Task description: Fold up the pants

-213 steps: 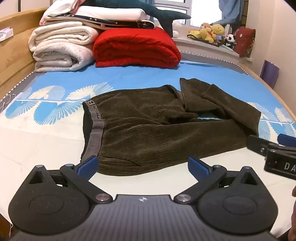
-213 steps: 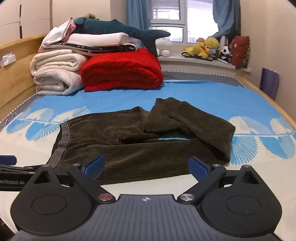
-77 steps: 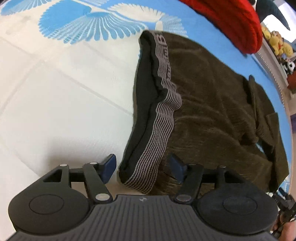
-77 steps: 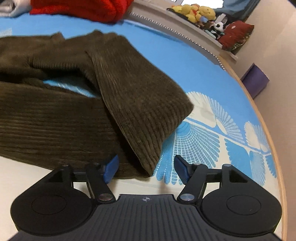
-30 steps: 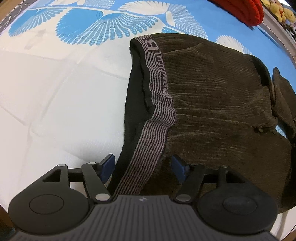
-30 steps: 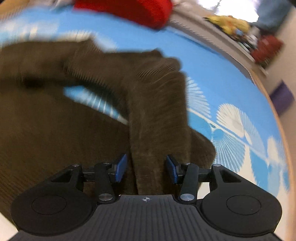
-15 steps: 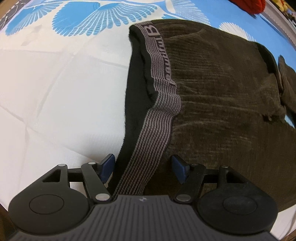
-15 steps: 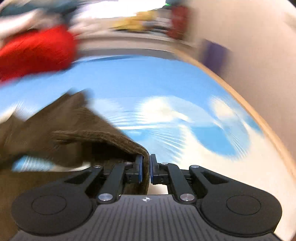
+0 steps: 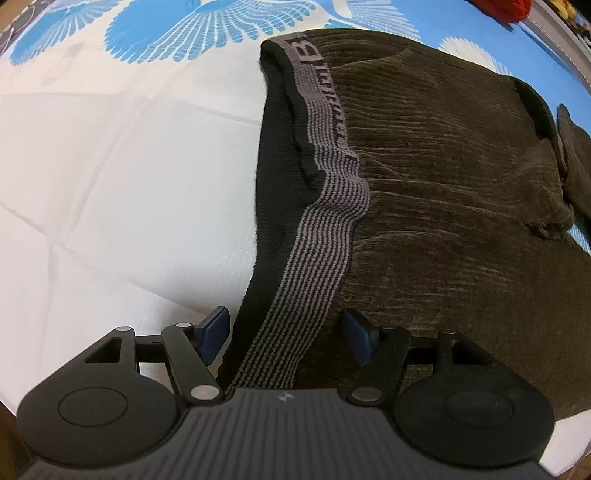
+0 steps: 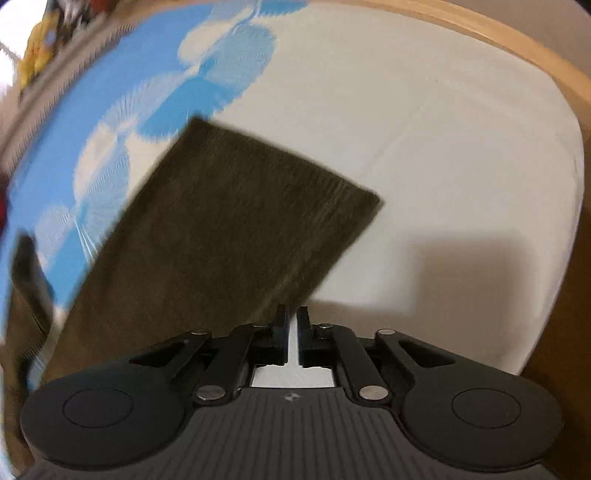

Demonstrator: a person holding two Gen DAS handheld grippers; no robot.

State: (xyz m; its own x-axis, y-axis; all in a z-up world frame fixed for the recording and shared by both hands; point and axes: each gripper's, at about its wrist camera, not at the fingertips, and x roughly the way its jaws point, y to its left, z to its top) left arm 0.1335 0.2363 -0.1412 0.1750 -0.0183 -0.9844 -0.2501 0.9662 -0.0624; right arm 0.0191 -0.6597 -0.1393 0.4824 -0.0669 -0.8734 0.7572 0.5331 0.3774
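Note:
Dark olive corduroy pants (image 9: 461, 206) lie on the bed. Their grey striped waistband (image 9: 314, 243) runs toward my left gripper (image 9: 286, 334), which is open with its blue pads on either side of the band's near end. In the right wrist view, a pant leg (image 10: 221, 221) lies stretched out flat over the bed, blurred by motion. My right gripper (image 10: 292, 325) is shut beside the leg's near edge; a thin white gap shows between the fingers, and I cannot tell whether cloth is pinched there.
The bedsheet (image 9: 110, 177) is white with blue fan prints. A wooden bed frame (image 10: 509, 40) curves round the mattress edge on the right. A red blanket (image 9: 509, 7) shows at the far top.
My right gripper has swung the pant leg out to the right, so the leg now lies straight and flat. My left gripper has barely moved at the waistband.

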